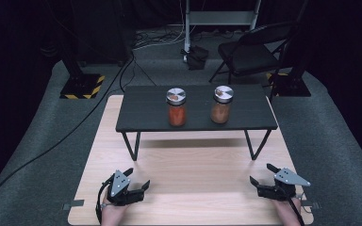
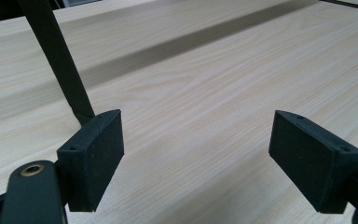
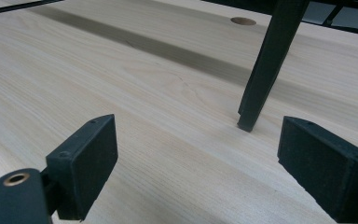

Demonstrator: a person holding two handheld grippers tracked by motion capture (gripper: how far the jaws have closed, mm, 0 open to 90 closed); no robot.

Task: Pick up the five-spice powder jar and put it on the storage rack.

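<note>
steel-lidded jars [image 1: 176,107] show no readable labels; left gripper [image 1: 138,178] and right gripper [image 1: 261,173] jaws wide apart, empty.

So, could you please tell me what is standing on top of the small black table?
Two glass jars with metal lids: the left jar holds something orange-red, the right jar something browner. What the contents are cannot be made out.

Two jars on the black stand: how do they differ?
The left jar holds brighter orange-red contents; the right jar holds duller, browner contents. The left jar stands near the middle of the black stand; the right jar stands toward its right end. Shared: both upright, clear glass, round silver lids, about the same size, apart from each other and far from both grippers.
</note>
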